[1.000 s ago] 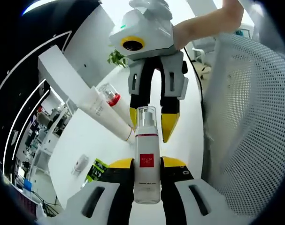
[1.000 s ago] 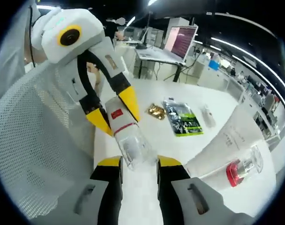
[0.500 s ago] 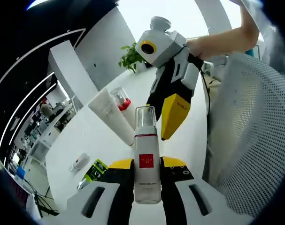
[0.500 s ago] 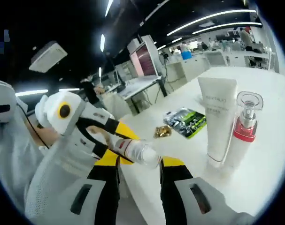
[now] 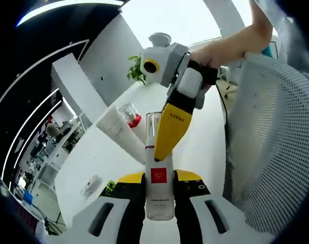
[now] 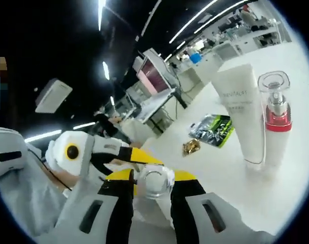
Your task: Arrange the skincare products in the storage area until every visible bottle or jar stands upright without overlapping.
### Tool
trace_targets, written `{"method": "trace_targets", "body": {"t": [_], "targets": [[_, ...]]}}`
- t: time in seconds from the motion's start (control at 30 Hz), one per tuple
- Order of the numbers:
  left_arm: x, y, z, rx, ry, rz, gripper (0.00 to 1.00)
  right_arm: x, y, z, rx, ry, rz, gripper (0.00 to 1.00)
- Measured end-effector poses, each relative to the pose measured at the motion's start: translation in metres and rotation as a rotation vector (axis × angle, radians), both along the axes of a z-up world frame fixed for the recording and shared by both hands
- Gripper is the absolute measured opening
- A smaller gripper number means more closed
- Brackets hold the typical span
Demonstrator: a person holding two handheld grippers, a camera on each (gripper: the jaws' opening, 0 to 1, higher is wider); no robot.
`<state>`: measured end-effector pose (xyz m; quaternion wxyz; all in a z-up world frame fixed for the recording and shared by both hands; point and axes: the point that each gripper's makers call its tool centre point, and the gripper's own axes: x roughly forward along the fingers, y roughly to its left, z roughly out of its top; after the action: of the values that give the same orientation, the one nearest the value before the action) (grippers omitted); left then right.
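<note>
While pinched between the left claw, clear pump bottle with right claw clamping its cap.

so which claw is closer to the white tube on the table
Hard to call; neither touches the white tube. The left claw holds the pump bottle by its body, the right claw is at that bottle's cap, and the tube stands beyond both.
</note>
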<state>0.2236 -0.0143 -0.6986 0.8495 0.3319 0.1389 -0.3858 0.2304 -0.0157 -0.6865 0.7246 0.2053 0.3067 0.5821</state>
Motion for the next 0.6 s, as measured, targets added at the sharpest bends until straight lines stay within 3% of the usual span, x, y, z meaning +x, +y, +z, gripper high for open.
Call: {"method": "trace_targets", "body": {"t": [0.23,0.43,0.6], "targets": [[0.0016,0.0029,-0.0039,0.035,-0.012,-0.003,0.20,-0.0029,0.0011,-0.0023,-0.021,-0.003,0.001,0.24],[0.0026,0.0025,-0.0063,0.070,-0.038,-0.023,0.20,-0.0055,0.0020,-0.0022,-0.052,-0.063,-0.007,0.23],[0.0069,0.0030,-0.0017,0.157,-0.150,-0.069,0.23,0.0011,-0.0003,-0.0037,-0.051,-0.053,-0.022,0.22]]}}
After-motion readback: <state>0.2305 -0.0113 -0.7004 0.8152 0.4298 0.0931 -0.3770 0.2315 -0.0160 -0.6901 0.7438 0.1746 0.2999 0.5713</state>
